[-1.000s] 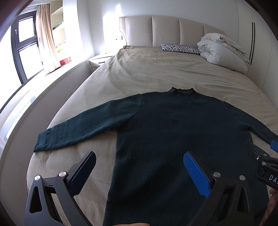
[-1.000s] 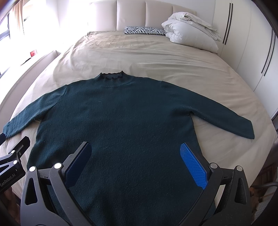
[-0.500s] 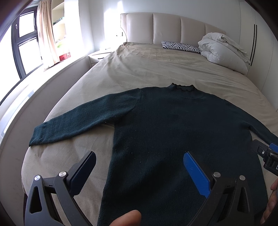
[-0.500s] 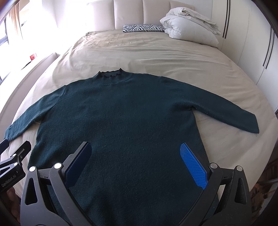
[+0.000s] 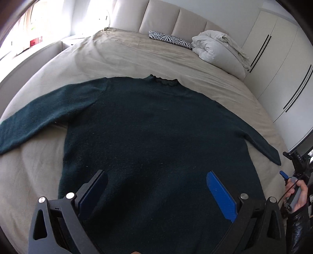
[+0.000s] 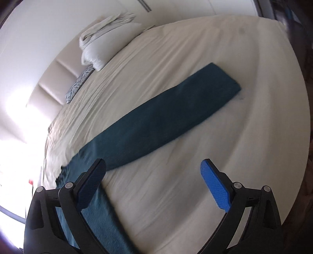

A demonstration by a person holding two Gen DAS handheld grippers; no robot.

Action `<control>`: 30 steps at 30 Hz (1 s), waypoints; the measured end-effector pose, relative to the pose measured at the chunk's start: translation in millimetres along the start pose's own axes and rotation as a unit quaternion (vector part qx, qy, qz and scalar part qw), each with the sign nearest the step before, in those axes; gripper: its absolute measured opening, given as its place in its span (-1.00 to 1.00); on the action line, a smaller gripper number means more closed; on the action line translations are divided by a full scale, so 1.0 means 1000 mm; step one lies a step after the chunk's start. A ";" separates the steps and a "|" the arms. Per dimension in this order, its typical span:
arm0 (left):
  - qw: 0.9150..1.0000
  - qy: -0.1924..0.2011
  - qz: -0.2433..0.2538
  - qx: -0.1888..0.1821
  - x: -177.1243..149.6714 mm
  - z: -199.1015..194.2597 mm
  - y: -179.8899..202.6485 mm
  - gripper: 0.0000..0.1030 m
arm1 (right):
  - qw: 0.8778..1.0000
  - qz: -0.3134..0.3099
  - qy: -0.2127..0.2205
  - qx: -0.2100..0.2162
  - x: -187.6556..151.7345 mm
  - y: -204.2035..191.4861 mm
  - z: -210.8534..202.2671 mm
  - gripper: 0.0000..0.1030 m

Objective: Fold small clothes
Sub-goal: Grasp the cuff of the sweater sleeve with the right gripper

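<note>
A dark green sweater (image 5: 156, 136) lies flat on the bed (image 5: 137, 58), both sleeves out.

The left gripper (image 5: 156, 195) hangs over its lower part, jaws spread, pinching nothing. The right gripper (image 6: 152, 185) is off by the right sleeve (image 6: 166, 117), jaws wide but closing over bare sheet. Only the left view shows the whole sweater and the hand (image 5: 297, 195); the right view shows the bed's edge.

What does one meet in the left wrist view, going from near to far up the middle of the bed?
Left gripper → dark green sweater → its frilled collar → bare beige sheet → zebra-print pillow → padded headboard.
</note>
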State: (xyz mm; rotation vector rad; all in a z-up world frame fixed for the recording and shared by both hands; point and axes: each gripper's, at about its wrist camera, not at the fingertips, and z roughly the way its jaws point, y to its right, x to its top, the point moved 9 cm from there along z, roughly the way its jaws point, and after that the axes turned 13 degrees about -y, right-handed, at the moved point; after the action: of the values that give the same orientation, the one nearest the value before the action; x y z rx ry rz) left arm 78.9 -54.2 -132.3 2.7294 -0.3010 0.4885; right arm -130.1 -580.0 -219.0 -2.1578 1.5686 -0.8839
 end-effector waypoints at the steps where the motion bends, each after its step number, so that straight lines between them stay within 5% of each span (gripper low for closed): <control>1: 1.000 -0.003 -0.001 -0.006 0.001 0.004 0.003 1.00 | 1.000 0.019 0.004 0.008 0.015 0.018 0.001 0.78; 5: 0.999 -0.039 0.005 -0.011 0.004 0.022 0.018 1.00 | 0.996 0.084 0.002 0.034 0.065 0.075 0.015 0.56; 9: 0.998 -0.052 0.010 0.031 0.009 0.032 0.022 1.00 | 0.993 0.099 0.013 0.059 0.099 0.097 0.026 0.45; 15: 0.992 -0.082 -0.057 -0.074 0.014 0.055 0.015 0.96 | 0.994 0.083 0.008 0.066 0.126 0.095 0.044 0.17; 18: 0.985 -0.095 -0.086 -0.114 0.012 0.063 0.014 0.96 | 0.995 0.079 0.000 0.068 0.133 0.079 0.058 -0.06; 20: 0.980 -0.101 -0.102 -0.138 0.010 0.068 0.015 1.00 | 0.995 0.074 -0.004 0.060 0.128 0.074 0.059 -0.41; 23: 0.980 -0.064 -0.102 -0.160 0.017 0.063 0.013 1.00 | 0.997 0.064 -0.006 0.037 0.131 0.068 0.063 -0.74; 25: 0.983 -0.037 -0.089 -0.153 0.022 0.057 0.013 1.00 | 0.999 0.043 -0.004 0.023 0.132 0.055 0.061 -0.80; 28: 0.982 -0.100 -0.086 -0.138 0.019 0.068 0.013 0.99 | 1.000 -0.012 0.003 0.007 0.126 0.016 0.053 -0.83; 30: 0.979 -0.099 -0.100 -0.145 0.023 0.067 0.007 0.90 | 0.999 -0.053 0.005 0.007 0.121 -0.022 0.051 -0.83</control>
State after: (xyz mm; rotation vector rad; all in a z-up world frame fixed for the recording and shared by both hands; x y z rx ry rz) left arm 117.9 -89.2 -180.8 2.4884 -0.1305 0.1077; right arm -56.6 -690.0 -209.4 -2.2489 1.4590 -0.9353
